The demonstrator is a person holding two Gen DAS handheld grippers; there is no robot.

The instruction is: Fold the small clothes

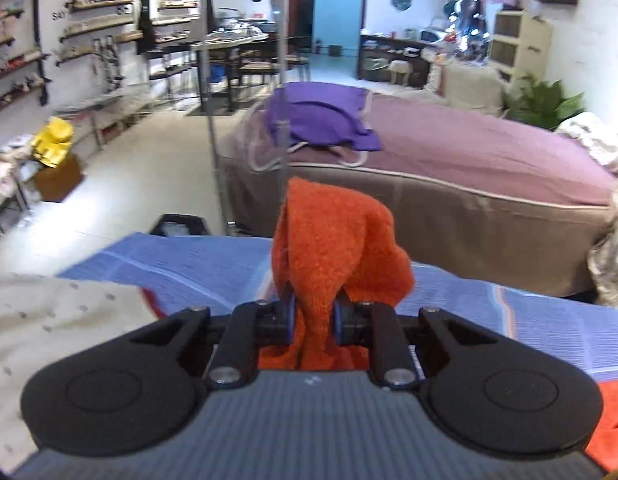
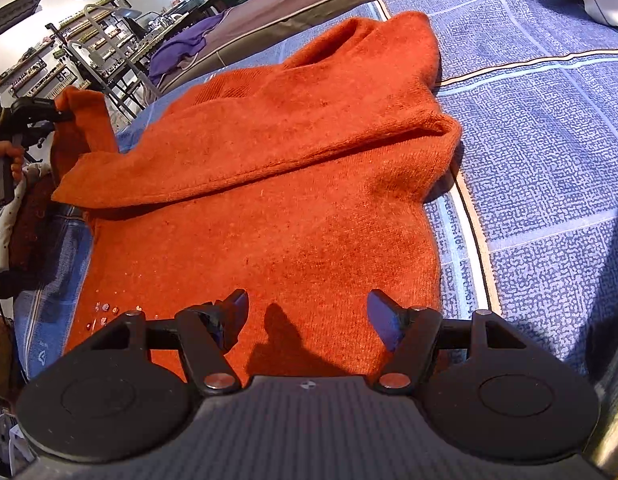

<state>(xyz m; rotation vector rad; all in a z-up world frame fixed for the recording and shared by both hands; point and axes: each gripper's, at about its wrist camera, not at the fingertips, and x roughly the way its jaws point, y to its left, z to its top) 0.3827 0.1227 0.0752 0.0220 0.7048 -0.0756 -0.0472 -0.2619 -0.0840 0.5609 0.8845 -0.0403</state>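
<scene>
1 orange sweater (image 2: 269, 184) on the blue bedspread (image 2: 549, 128); left gripper (image 1: 314, 320) pinches its sleeve, right gripper (image 2: 307, 312) gapes wide; 1 purple cloth (image 1: 321, 114), perhaps a garment, behind.

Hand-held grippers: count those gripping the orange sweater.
1. The left hand-held gripper is shut on the orange sweater, lifting a sleeve end at its left side. The right hand-held gripper hovers open above the hem, holding nothing.

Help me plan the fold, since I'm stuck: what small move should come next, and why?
Probably carry the left gripper across and lay its pinched sleeve end over the orange sweater. That gripper is shut on the sleeve and holds it off the blue bedspread, while the right gripper hovers open over the hem.
</scene>
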